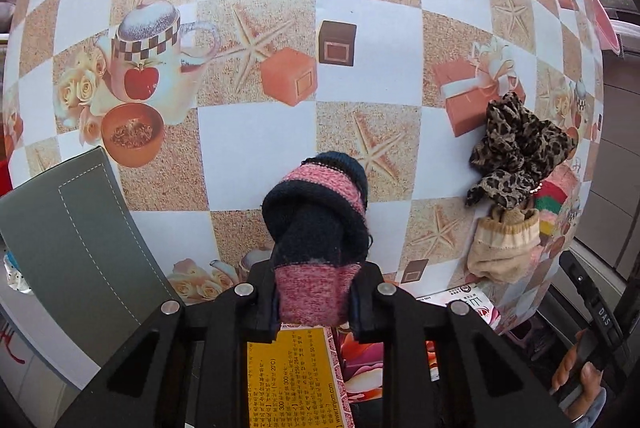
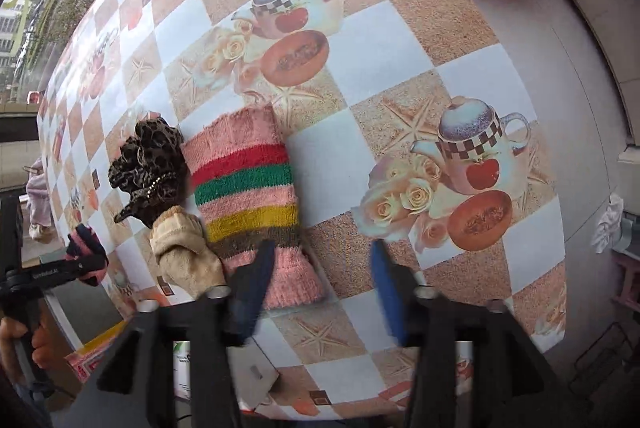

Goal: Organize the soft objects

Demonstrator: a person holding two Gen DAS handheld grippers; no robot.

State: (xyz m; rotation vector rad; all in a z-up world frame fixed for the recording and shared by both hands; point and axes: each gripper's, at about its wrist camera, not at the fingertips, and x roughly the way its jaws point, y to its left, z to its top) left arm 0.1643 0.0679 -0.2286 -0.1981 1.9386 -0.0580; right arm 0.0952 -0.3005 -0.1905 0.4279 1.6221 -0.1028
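Knitted pink-and-navy sock (image 1: 316, 228) is clamped in the left tool (image 1: 314, 302), above the counter (image 1: 256, 132). Right tool (image 2: 320, 268) gapes empty beside the striped sock (image 2: 248, 180), beige sock (image 2: 186, 252) and leopard scrunchie (image 2: 150, 164) near the counter edge.

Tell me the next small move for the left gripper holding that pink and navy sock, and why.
Probably carry the pink and navy sock rightward and set it beside the soft pile: leopard scrunchie, beige sock and striped sock. The left gripper is shut on it, while the right gripper stands open and empty.
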